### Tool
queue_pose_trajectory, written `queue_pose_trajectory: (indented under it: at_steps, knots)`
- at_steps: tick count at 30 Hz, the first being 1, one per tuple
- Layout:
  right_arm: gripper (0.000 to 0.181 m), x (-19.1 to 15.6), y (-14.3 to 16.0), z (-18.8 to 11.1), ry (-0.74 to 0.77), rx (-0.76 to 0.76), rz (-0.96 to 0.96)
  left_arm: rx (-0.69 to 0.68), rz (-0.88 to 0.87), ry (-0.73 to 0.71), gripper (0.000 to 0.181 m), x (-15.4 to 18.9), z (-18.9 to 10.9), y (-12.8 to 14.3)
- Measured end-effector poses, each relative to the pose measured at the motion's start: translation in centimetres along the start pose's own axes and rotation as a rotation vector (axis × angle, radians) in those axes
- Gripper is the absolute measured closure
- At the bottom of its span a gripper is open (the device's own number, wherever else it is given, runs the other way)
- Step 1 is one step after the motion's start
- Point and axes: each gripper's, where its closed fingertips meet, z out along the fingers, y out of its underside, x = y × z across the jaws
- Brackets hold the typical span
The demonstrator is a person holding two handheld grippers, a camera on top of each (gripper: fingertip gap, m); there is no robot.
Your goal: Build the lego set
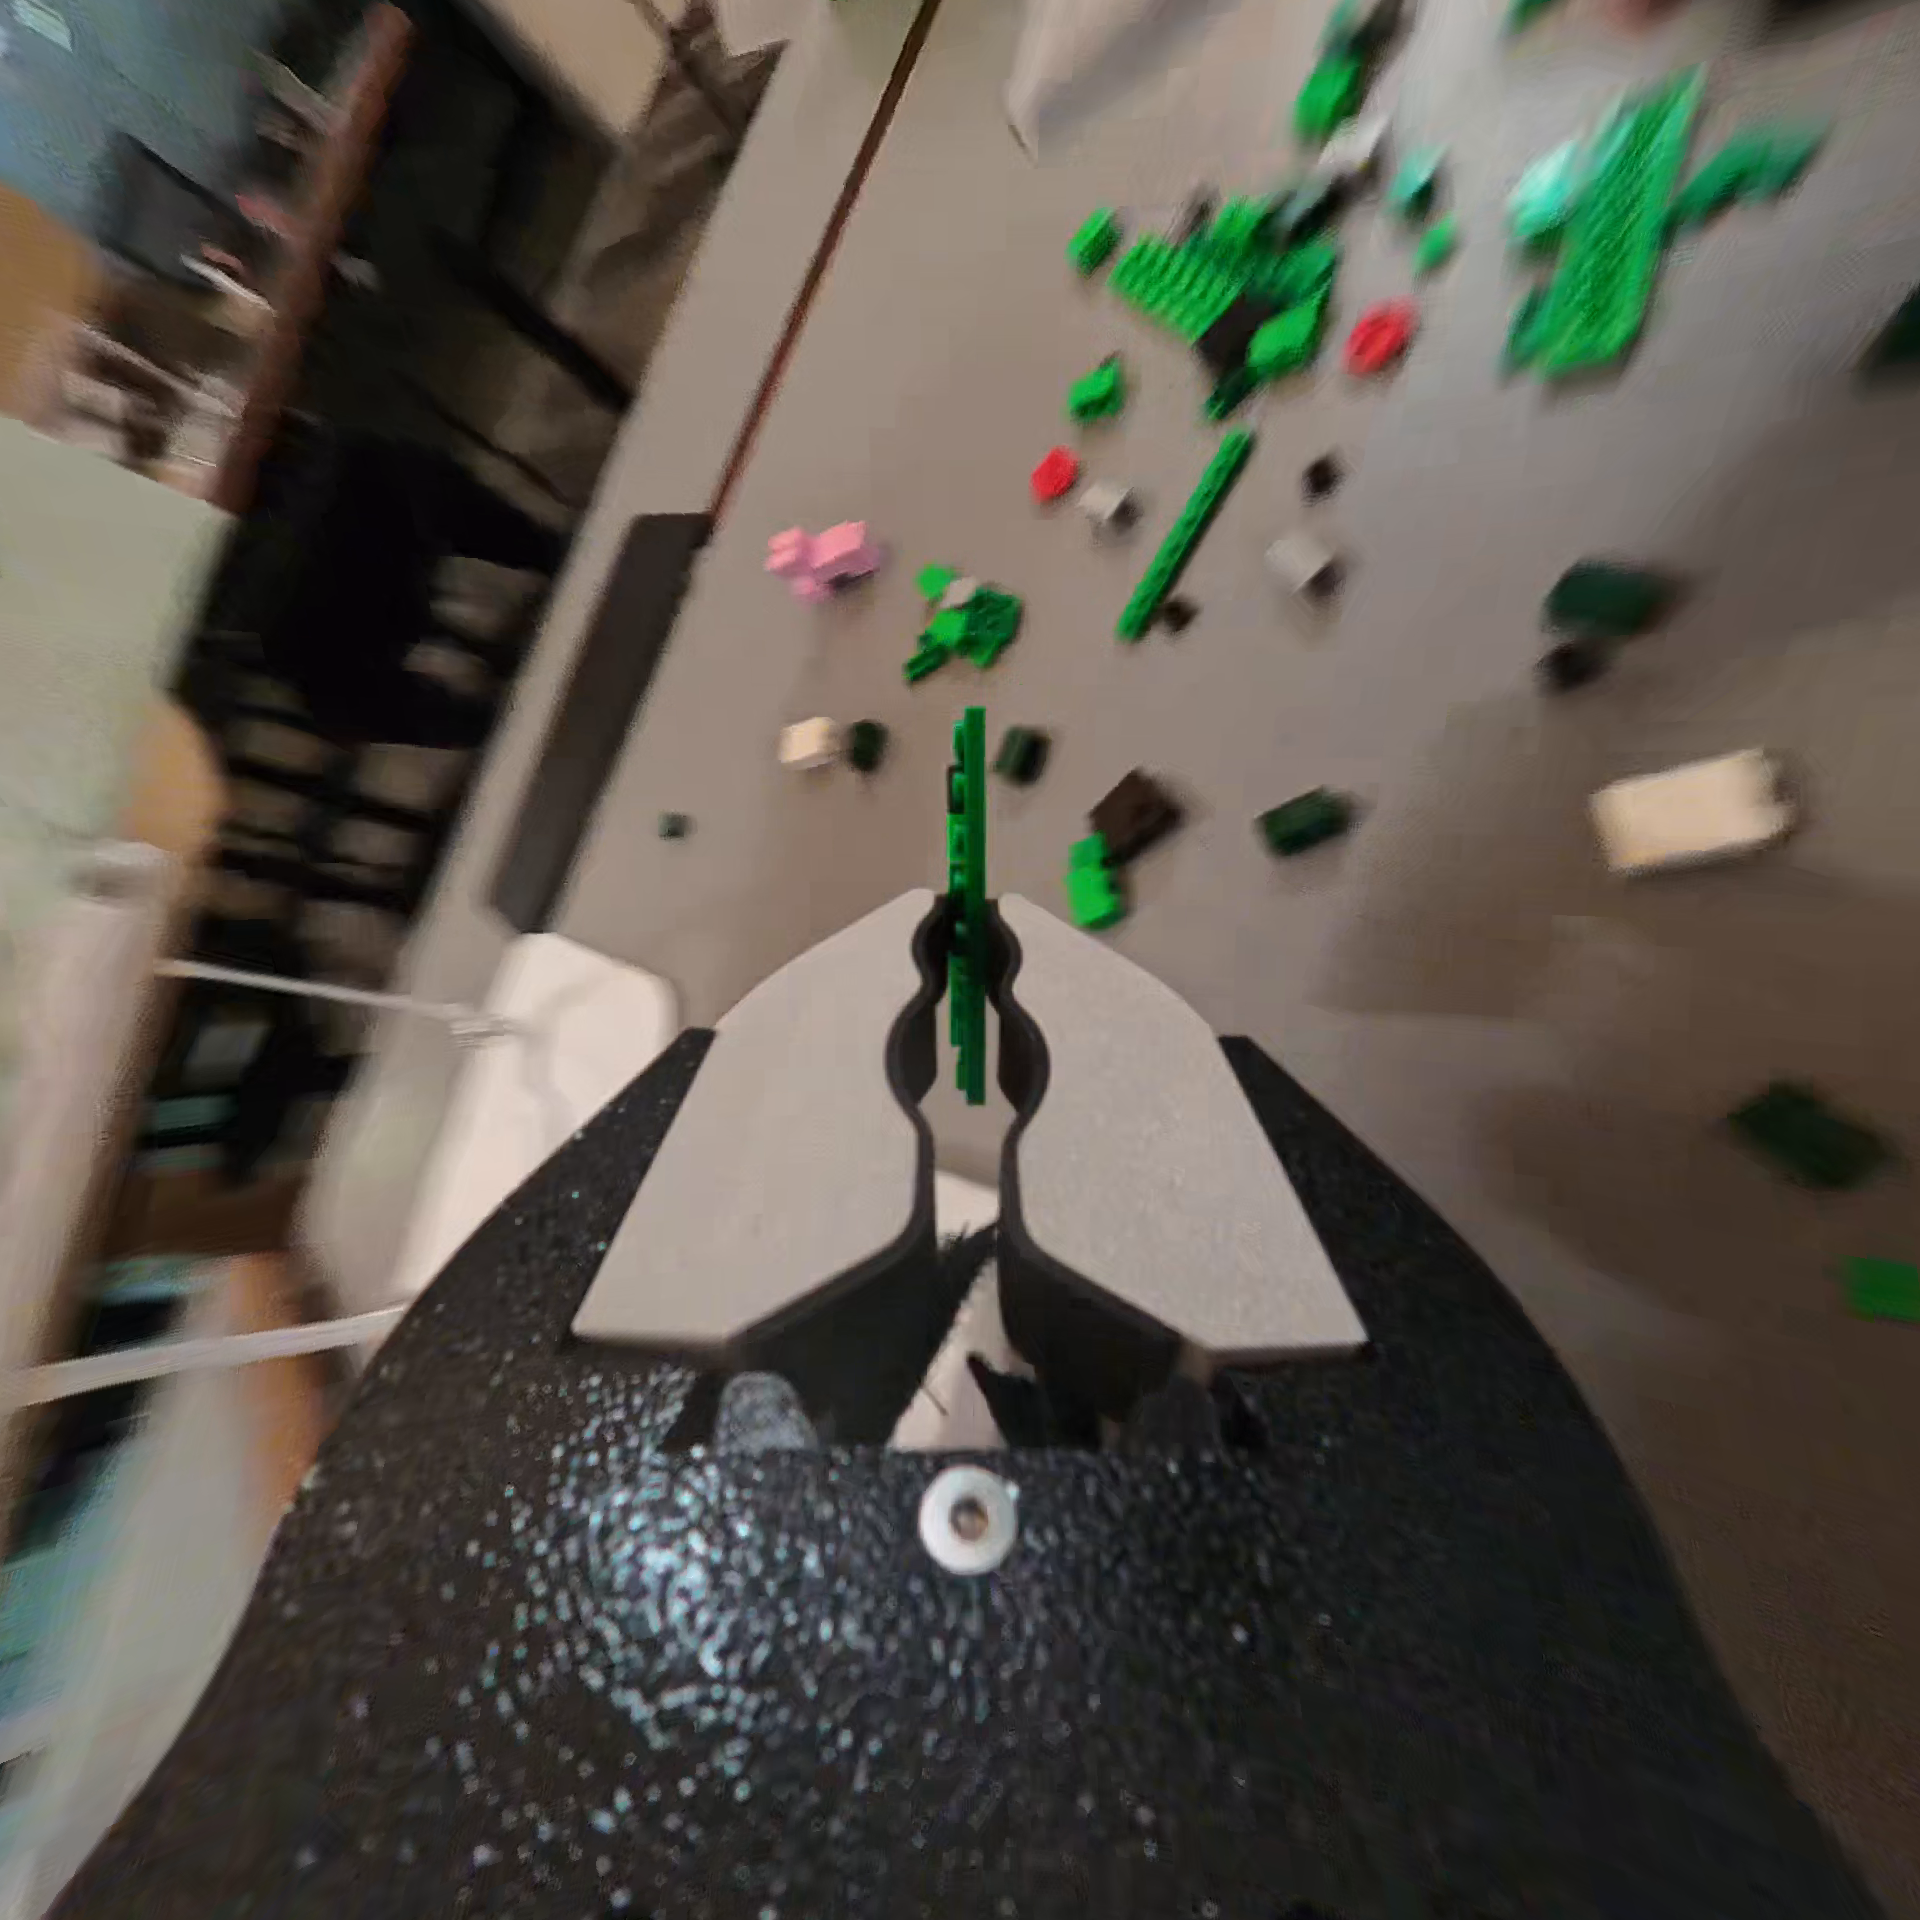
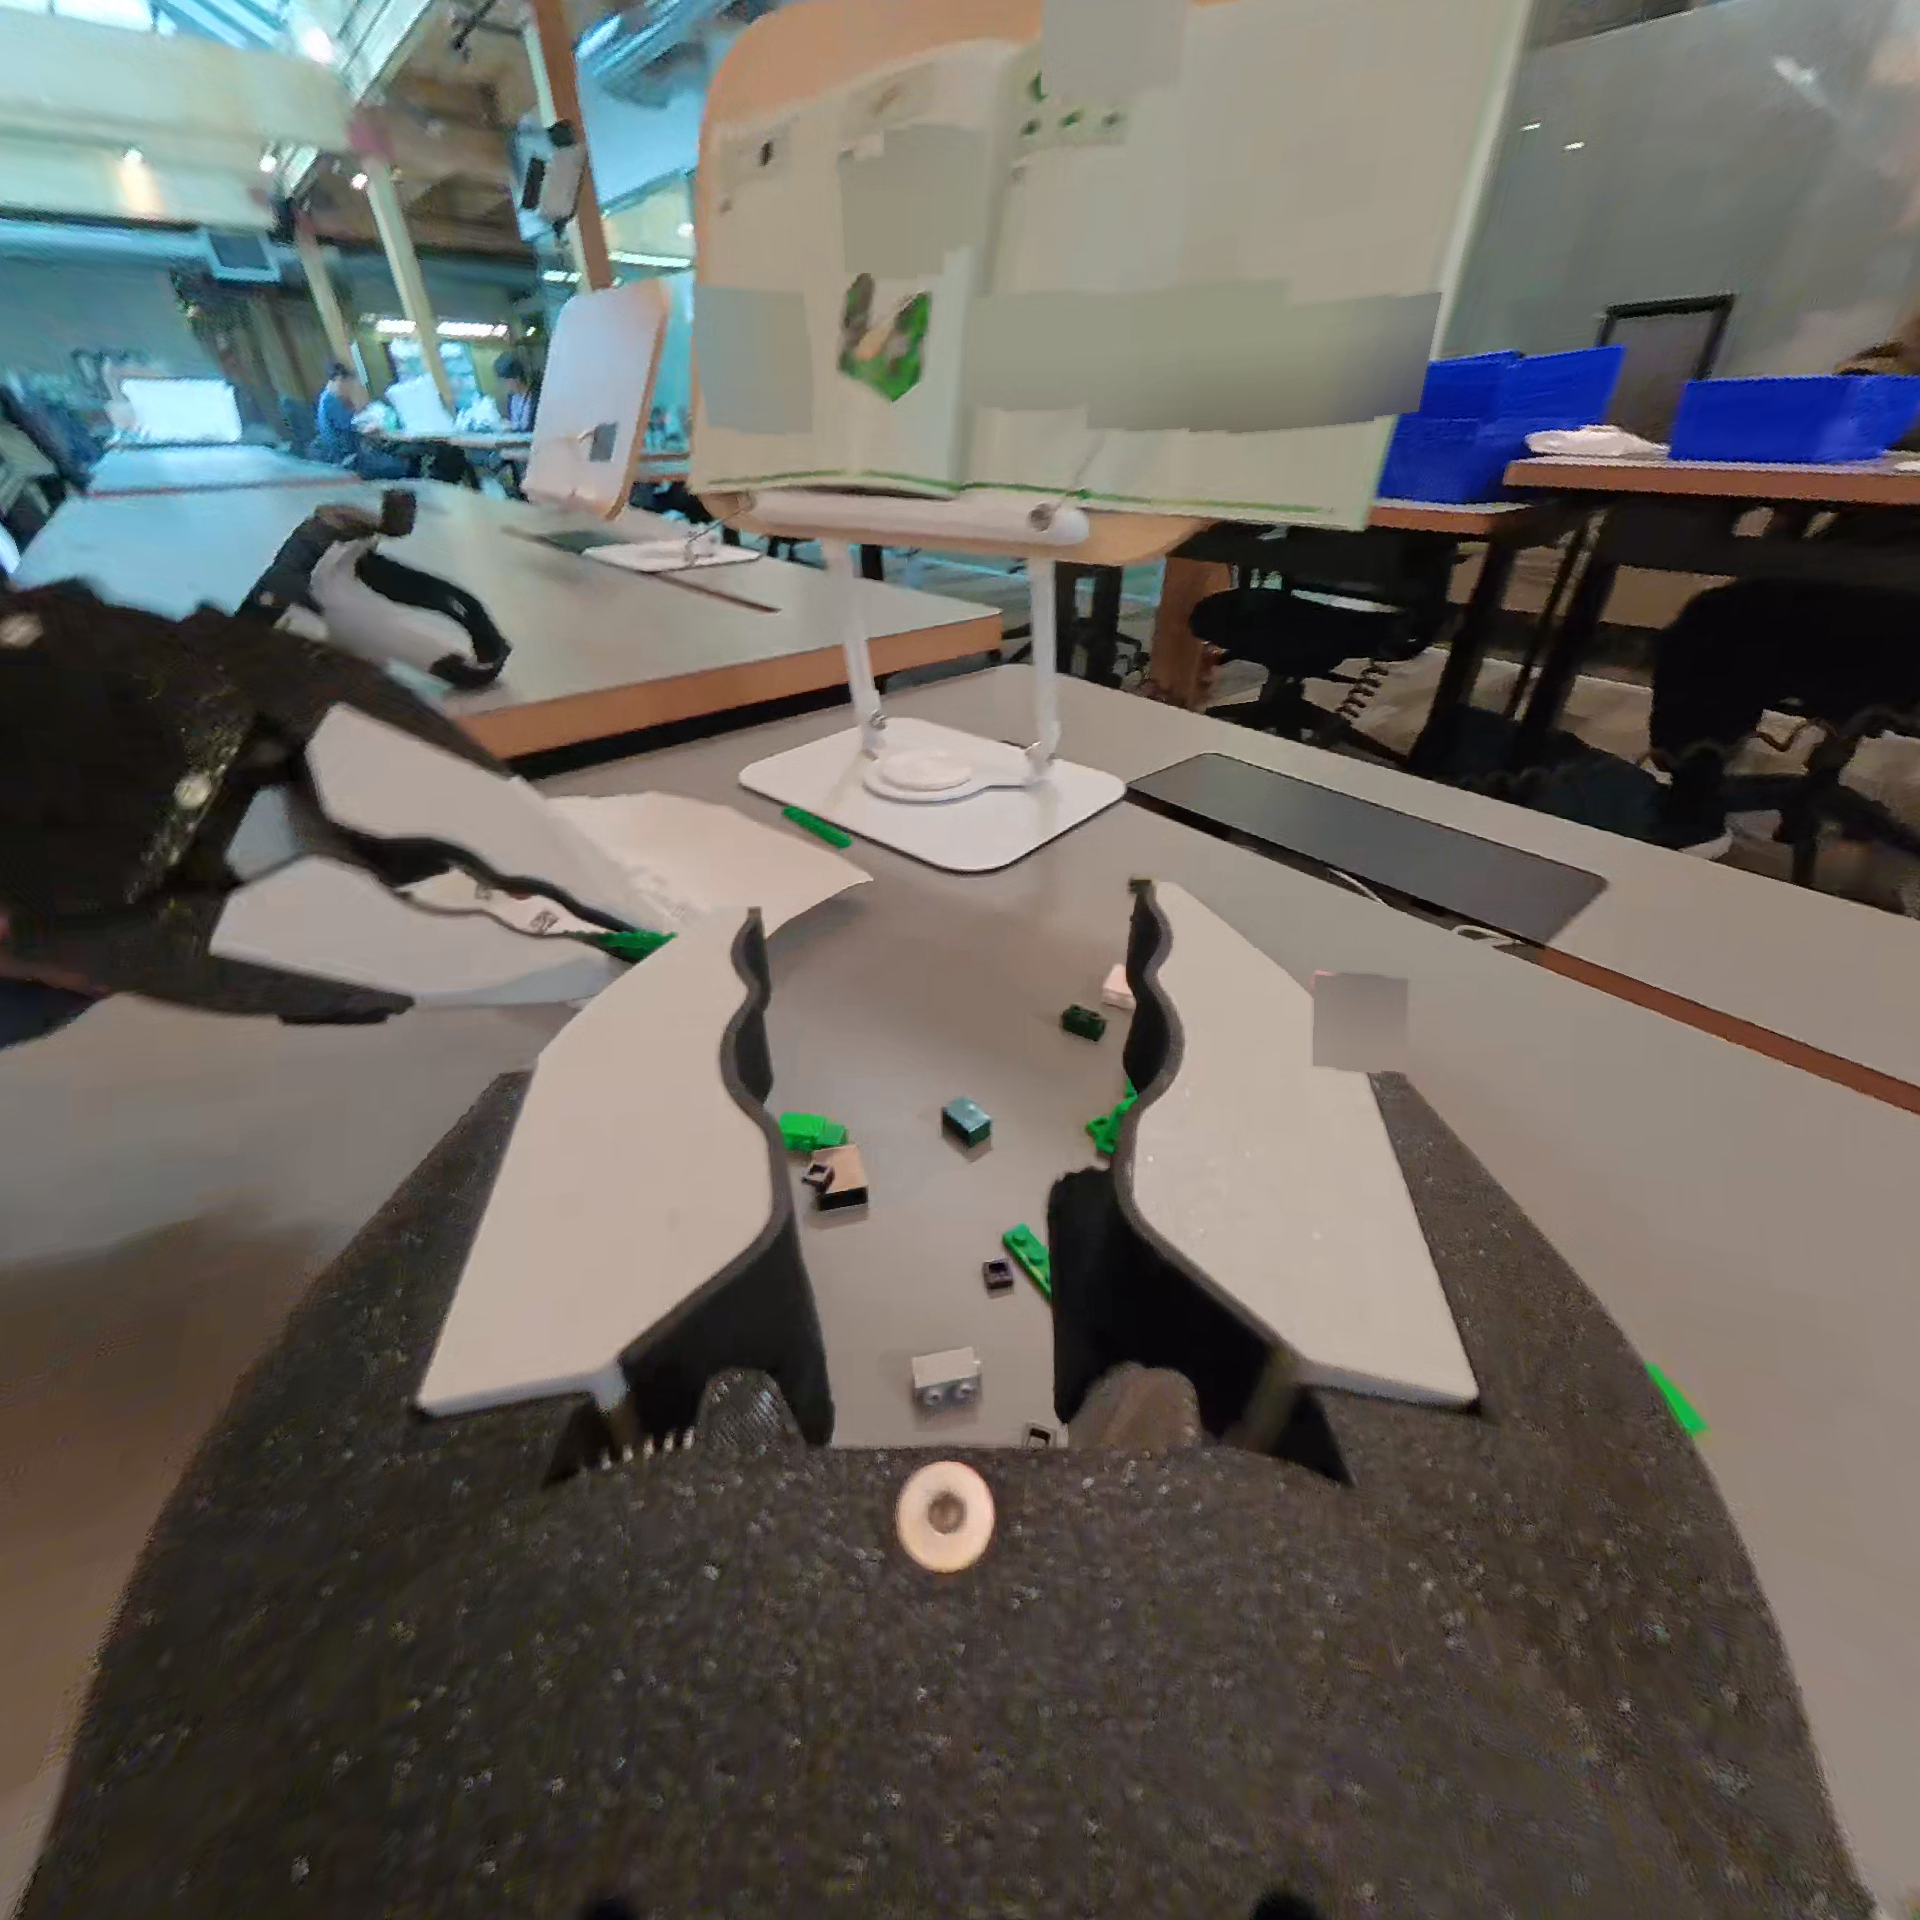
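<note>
My left gripper is shut on a thin green plate, held edge-on above the grey table. It also shows at the left of the right wrist view, with the green plate at its tips. My right gripper is open and empty, low over the table. Between its fingers lie a dark green brick, a black brick, a bright green piece and a grey brick. Loose green plates, a long green strip and a pink figure lie farther off.
A white stand holds an open instruction booklet at the table's back. A black flat panel lies to its right. White paper lies behind the left gripper. Red pieces and a white brick sit among the parts. The pink figure lies around 20 cm away from my right fingertips.
</note>
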Motion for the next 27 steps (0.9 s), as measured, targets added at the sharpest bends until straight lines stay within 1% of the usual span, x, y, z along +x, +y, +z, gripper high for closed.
queue_pose_trajectory:
  at_steps: [1,2,5,7,13,16,18,20,22,25,27]
  knots:
    - [0.114,0.4,-0.1,-0.2,0.014,0.010,0.018,-0.044,0.101,-0.072,0.176,-0.3,0.0,0.2]
    - [0.114,0.7,-0.2,-0.3,0.022,0.019,0.034,-0.076,0.159,-0.096,0.176,-0.3,0.1,0.4]
    - [0.114,1.4,-0.2,-0.5,0.042,0.027,0.071,-0.109,0.133,-0.022,0.176,1.1,0.7,1.0]
    - [0.114,1.6,-0.1,-0.5,0.043,0.029,0.093,-0.137,0.152,-0.003,0.176,1.6,0.7,1.4]
    - [0.115,2.0,0.0,-0.6,0.052,0.029,0.135,-0.252,0.292,0.005,0.175,2.2,0.6,3.2]
    - [0.116,3.1,0.0,-1.1,0.102,0.024,0.138,-0.291,0.346,-0.013,0.175,2.2,0.8,3.6]
    - [0.114,4.8,0.1,-2.2,0.175,-0.003,0.109,-0.339,0.406,-0.063,0.175,1.7,0.8,4.1]
    - [0.115,7.3,-0.2,-4.2,0.291,-0.012,0.068,-0.365,0.460,-0.090,0.175,1.8,0.9,4.5]
    - [0.117,9.3,-0.8,-6.4,0.374,0.024,0.067,-0.352,0.445,-0.054,0.175,2.7,1.1,4.7]
    - [0.119,10.9,-1.5,-8.5,0.429,0.092,0.126,-0.354,0.422,-0.023,0.174,3.3,1.4,4.9]
    - [0.120,11.5,-1.6,-9.2,0.446,0.116,0.151,-0.349,0.389,0.019,0.163,3.9,1.6,4.9]
